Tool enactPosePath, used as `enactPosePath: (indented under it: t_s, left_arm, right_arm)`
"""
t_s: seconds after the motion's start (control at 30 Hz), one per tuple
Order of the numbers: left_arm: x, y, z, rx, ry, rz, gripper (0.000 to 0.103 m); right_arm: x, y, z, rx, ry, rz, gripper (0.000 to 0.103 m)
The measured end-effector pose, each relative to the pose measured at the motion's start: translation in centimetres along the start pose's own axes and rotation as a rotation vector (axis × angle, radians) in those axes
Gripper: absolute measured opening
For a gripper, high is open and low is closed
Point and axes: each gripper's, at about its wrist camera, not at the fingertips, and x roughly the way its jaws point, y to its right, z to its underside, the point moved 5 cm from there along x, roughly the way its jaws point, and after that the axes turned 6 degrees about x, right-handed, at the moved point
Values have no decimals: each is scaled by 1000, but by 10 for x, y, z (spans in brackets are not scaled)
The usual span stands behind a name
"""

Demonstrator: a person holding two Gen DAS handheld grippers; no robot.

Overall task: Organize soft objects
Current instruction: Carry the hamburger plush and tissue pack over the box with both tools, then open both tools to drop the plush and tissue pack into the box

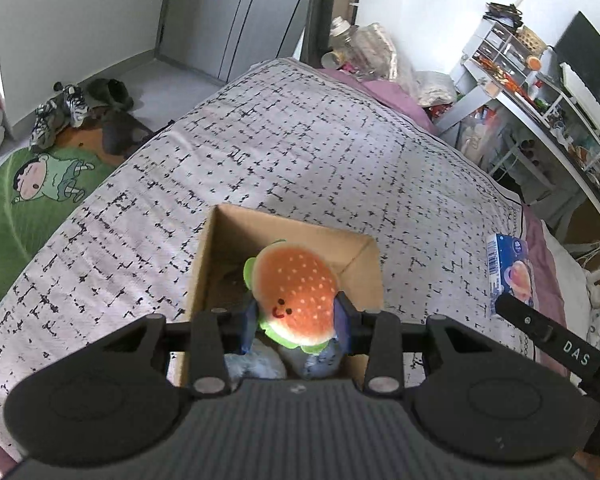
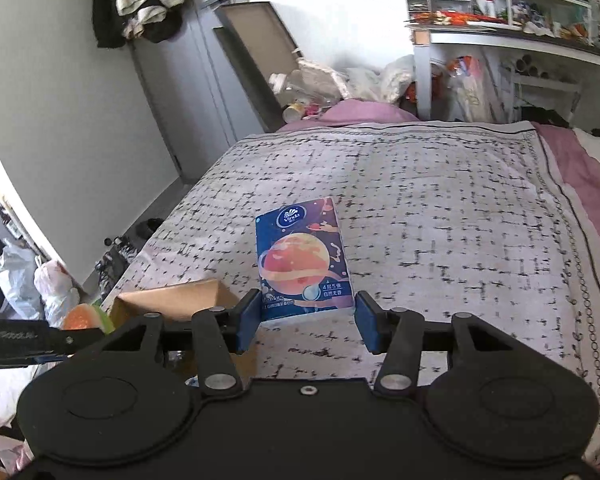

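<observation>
Left claw [image 1: 296, 322] (clamped) — burger plush [image 1: 296, 292]

Green cartoon rug [image 1: 40, 184], shoes [image 1: 60, 114], cluttered desk [image 1: 540, 92]

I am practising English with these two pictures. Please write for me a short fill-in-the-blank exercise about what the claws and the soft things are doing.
1. The left claw grips a plush shaped like a ____.
2. The plush is held over an open cardboard ____.
3. The tissue pack lies on the ____, between the fingers of the open right claw.
4. The pack's picture shows an orange ____.

Missing words: burger; box; bed; planet
</observation>
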Motion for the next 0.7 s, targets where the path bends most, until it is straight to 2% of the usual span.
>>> enactPosePath:
  t_s: [0.13,0.33,0.43,0.7]
  left_arm:
    - [8,-12,0,-23,-10,9,39]
    - [20,-23,2,-36,-62,20,49]
    - [19,-27,1,-41,-56,37,54]
    - [12,-43,-1,-74,-48,25,55]
  right_arm:
    - [1,-19,3,-33,19,-22,49]
    - [6,-45,5,-65,27,-67,49]
    - [11,-56,9,-80,17,-82,49]
    - [19,-80,22,-113,-22,-135,52]
